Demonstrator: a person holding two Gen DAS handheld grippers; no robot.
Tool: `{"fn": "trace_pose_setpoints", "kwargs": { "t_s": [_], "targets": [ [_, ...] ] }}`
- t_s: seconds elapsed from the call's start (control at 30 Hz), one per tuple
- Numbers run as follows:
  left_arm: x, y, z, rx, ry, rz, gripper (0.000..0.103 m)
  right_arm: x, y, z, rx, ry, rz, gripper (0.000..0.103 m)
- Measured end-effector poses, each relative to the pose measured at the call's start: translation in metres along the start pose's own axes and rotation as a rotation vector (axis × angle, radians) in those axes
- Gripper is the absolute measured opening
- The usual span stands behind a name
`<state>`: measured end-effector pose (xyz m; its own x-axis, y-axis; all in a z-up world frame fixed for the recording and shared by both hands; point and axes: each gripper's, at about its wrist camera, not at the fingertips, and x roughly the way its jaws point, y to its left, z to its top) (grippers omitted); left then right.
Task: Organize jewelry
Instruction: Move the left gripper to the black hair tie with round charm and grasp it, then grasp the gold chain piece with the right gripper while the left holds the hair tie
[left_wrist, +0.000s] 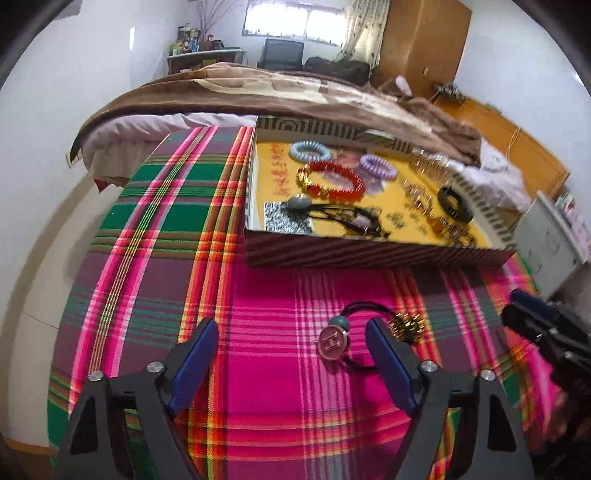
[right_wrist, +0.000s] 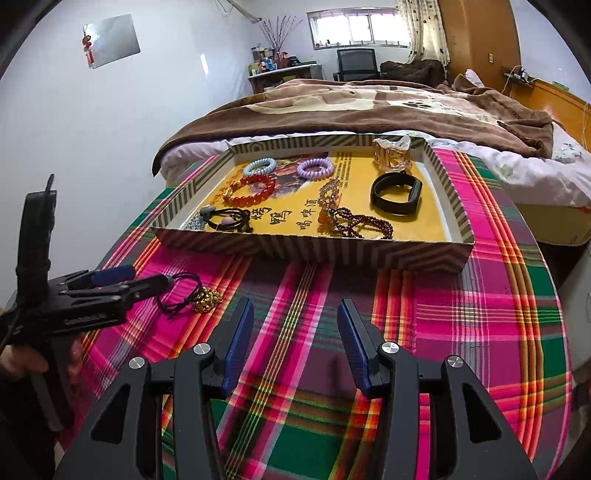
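Observation:
A black cord hair tie with a round pink "H" charm (left_wrist: 334, 341) and a gold bead cluster (left_wrist: 406, 325) lies on the plaid cloth. My left gripper (left_wrist: 291, 326) stands open over it, the charm close to the right finger and no pad pressing on it. The right wrist view shows the same cord (right_wrist: 181, 291), the gold beads (right_wrist: 207, 300) and the left gripper (right_wrist: 147, 276) from the side. My right gripper (right_wrist: 296, 304) is open over bare cloth, with nothing between its fingers. Behind them stands the striped tray (right_wrist: 314, 251) of jewelry.
The tray (left_wrist: 369, 254) holds a red bead bracelet (right_wrist: 253, 190), blue (right_wrist: 258, 166) and purple (right_wrist: 316, 168) spiral ties, a black band (right_wrist: 397, 194), dark bead strands (right_wrist: 358, 221) and black hair ties (right_wrist: 225, 218). A bed with a brown blanket (right_wrist: 369, 107) lies behind.

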<state>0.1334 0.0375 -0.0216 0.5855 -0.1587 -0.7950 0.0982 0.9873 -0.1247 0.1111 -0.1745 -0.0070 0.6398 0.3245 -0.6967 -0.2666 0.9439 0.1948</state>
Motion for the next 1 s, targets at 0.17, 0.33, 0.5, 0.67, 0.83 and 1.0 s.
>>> {"fn": "trace_pose_setpoints", "kwargs": {
  "t_s": [0.17,0.33,0.5,0.67,0.83,1.0],
  "targets": [
    [0.002,-0.004,0.003,0.032,-0.005,0.033,0.058,0.004,0.0,0.001,0.007,0.008,0.002,0.048],
    [0.002,-0.009,0.003,0.081,-0.006,0.041,0.015,0.008,0.0,0.002,0.007,0.018,0.003,0.048],
    [-0.006,-0.004,0.003,0.061,-0.023,0.013,0.014,0.01,0.004,0.004,-0.004,0.025,0.015,0.048],
    [-0.031,0.007,0.009,0.026,-0.085,0.003,0.014,0.019,0.022,0.008,-0.065,0.047,0.038,0.048],
    [-0.05,0.016,0.013,0.008,-0.13,0.003,0.015,0.036,0.054,0.009,-0.18,0.084,0.077,0.048],
    [-0.057,0.028,0.014,-0.012,-0.14,0.005,0.015,0.055,0.074,0.006,-0.264,0.129,0.084,0.048]
  ]
}}
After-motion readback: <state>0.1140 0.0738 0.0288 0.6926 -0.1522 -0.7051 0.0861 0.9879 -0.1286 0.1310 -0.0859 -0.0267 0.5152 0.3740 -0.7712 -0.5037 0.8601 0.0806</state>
